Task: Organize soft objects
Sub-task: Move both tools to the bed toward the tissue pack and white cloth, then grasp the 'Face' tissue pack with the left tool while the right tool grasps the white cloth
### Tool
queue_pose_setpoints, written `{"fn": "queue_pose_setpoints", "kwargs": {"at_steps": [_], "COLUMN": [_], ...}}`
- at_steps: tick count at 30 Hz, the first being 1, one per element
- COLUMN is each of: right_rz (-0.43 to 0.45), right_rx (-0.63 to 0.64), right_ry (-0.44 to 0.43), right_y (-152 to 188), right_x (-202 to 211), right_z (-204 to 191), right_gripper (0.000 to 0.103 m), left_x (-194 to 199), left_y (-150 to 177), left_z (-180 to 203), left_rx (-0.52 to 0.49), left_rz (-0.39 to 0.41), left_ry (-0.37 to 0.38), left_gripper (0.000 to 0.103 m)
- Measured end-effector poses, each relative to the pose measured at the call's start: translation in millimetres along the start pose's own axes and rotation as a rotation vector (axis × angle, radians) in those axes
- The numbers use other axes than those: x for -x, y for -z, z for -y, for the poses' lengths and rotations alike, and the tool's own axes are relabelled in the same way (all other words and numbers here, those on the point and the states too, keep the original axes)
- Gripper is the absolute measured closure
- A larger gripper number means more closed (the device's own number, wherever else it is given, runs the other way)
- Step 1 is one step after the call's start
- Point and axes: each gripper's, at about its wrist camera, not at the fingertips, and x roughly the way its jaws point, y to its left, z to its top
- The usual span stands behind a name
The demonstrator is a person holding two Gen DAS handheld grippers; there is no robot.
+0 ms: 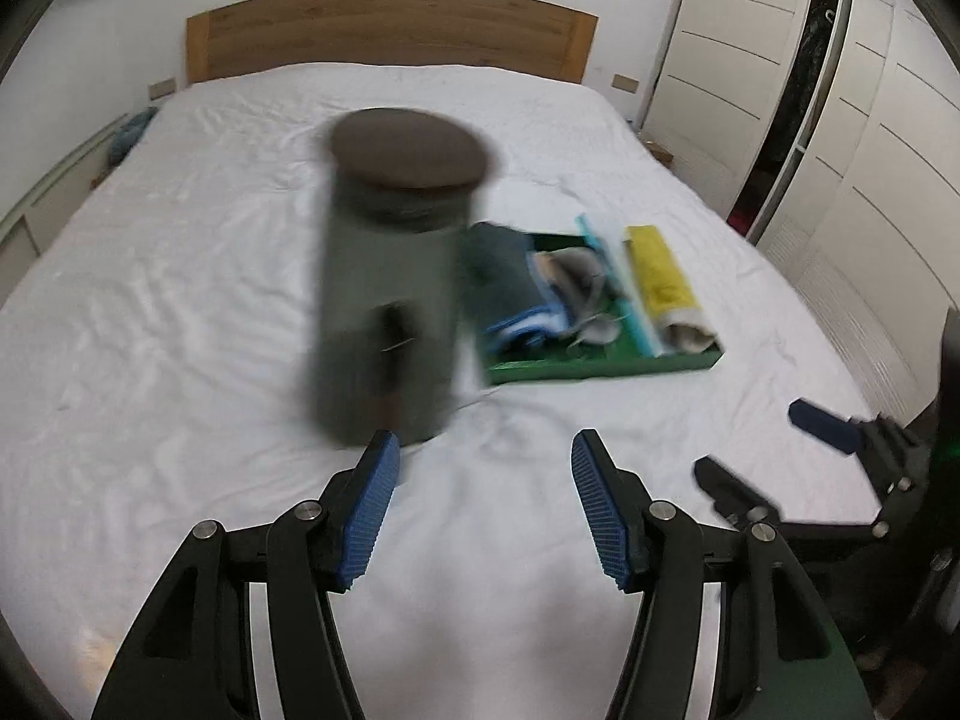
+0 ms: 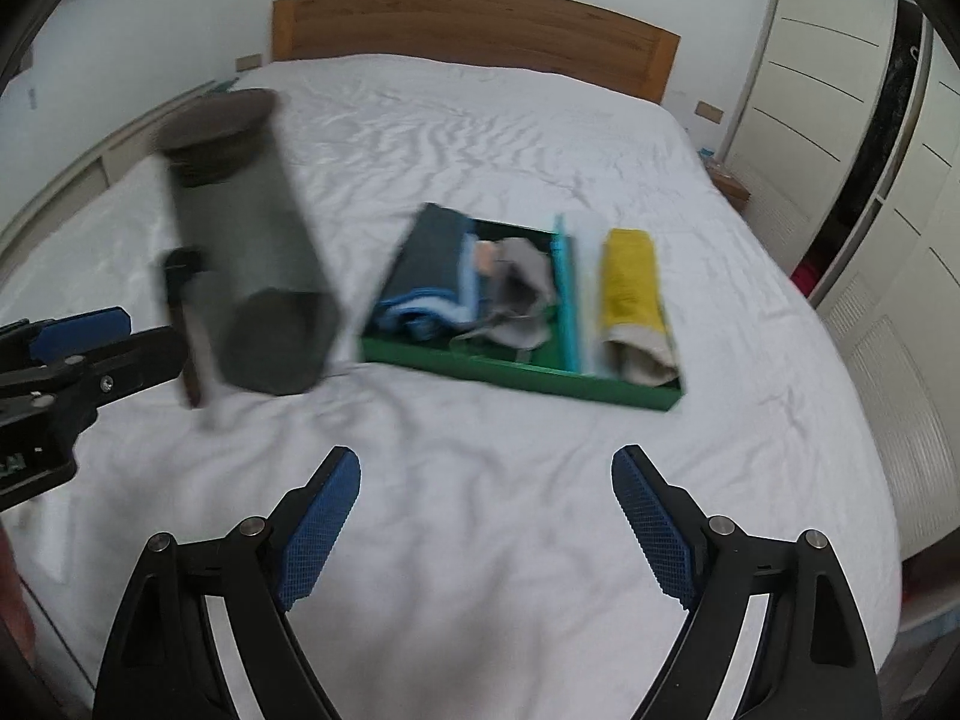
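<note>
A tall dark grey canister [image 1: 390, 294] with a brown lid stands on the white bed, blurred; it also shows in the right wrist view [image 2: 252, 252], tilted. A green tray [image 1: 606, 363] to its right holds a dark blue folded cloth [image 1: 510, 282], a grey cloth [image 1: 576, 276] and a yellow roll [image 1: 660, 270]; the tray [image 2: 522, 375] shows in the right view too. My left gripper [image 1: 485, 504] is open and empty, just in front of the canister. My right gripper [image 2: 486, 516] is open and empty, in front of the tray.
The white bed sheet [image 1: 180, 300] is wrinkled, with a wooden headboard [image 1: 390, 36] behind. White wardrobe doors [image 1: 870, 150] stand on the right. A low shelf [image 1: 54, 192] runs along the left side. The right gripper [image 1: 774, 456] shows at the left view's right edge.
</note>
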Motion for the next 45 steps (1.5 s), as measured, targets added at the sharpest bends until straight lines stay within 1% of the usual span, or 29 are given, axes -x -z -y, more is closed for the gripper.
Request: {"fn": "queue_pose_setpoints", "kwargs": {"at_steps": [2, 4, 6, 9, 10, 13, 16, 18, 20, 22, 24, 29, 33, 36, 38, 40, 42, 44, 45], "right_rz": [0.001, -0.005, -0.016, -0.027, -0.041, -0.066, -0.108, -0.127, -0.15, -0.168, -0.188, -0.218, -0.245, -0.271, -0.289, -0.307, -0.311, -0.315, -0.316], "right_rx": [0.001, 0.024, 0.023, 0.021, 0.02, 0.06, 0.061, 0.059, 0.058, 0.061, 0.061, 0.065, 0.065, 0.063, 0.062, 0.055, 0.056, 0.069, 0.077], "right_ry": [-0.027, -0.077, -0.135, -0.192, -0.228, -0.271, -0.315, -0.325, -0.334, -0.332, -0.328, -0.308, -0.313, -0.333, -0.349, -0.362, -0.369, -0.375, -0.38], "right_y": [6.0, 10.5, 14.4, 20.4, 22.4, 30.2, 41.3, 46.8, 54.0, 60.0, 65.4, 76.3, 79.7, 81.9, 85.0, 85.9, 86.6, 84.3, 83.8], "right_x": [13.4, 22.8, 28.6, 34.4, 33.9, 31.9, 27.2, 23.7, 19.8, 14.5, 7.2, -4.7, -17.5, -34.0, -45.0, -56.2, -60.5, -69.3, -70.9], "right_z": [-25.7, -61.7, -93.6, -136.2, -153.3, -195.4, -234.0, -249.5, -266.3, -279.0, -288.3, -304.8, -314.8, -323.4, -326.4, -328.5, -330.9, -333.4, -335.0], "right_gripper": [0.016, 0.016, 0.016, 0.016, 0.016, 0.016, 0.016, 0.016, 0.016, 0.016, 0.016, 0.017, 0.017, 0.018, 0.021, 0.022, 0.027, 0.039, 0.043], "left_x": [15.9, 30.5, 42.5, 54.2, 56.5, 58.0, 56.2, 54.0, 51.0, 47.5, 44.3, 28.7, 18.3, 12.1, 9.1, 6.0, 4.5, 4.1, 3.2], "left_y": [17.1, 36.1, 58.7, 88.6, 98.5, 124.9, 144.6, 152.2, 158.6, 164.2, 169.2, 177.9, 185.0, 189.8, 193.6, 197.4, 199.2, 200.7, 201.9], "left_z": [-29.2, -59.4, -93.7, -136.4, -150.1, -189.5, -216.2, -228.4, -233.4, -238.4, -242.1, -252.6, -263.1, -268.7, -272.2, -277.1, -281.4, -282.0, -281.3], "left_rx": [-0.005, -0.011, -0.01, 0.0, -0.004, 0.03, 0.033, 0.034, 0.014, 0.013, -0.004, -0.026, -0.024, -0.035, -0.048, -0.039, -0.032, -0.034, -0.04], "left_rz": [-0.022, -0.047, -0.092, -0.144, -0.161, -0.218, -0.242, -0.252, -0.258, -0.271, -0.283, -0.319, -0.343, -0.359, -0.366, -0.381, -0.386, -0.386, -0.388], "left_ry": [-0.037, -0.079, -0.13, -0.2, -0.224, -0.269, -0.29, -0.279, -0.264, -0.227, -0.206, -0.191, -0.183, -0.18, -0.173, -0.164, -0.155, -0.151, -0.154], "left_gripper": [0.049, 0.049, 0.049, 0.049, 0.049, 0.049, 0.049, 0.049, 0.049, 0.049, 0.049, 0.049, 0.049, 0.048, 0.047, 0.043, 0.039, 0.039, 0.039]}}
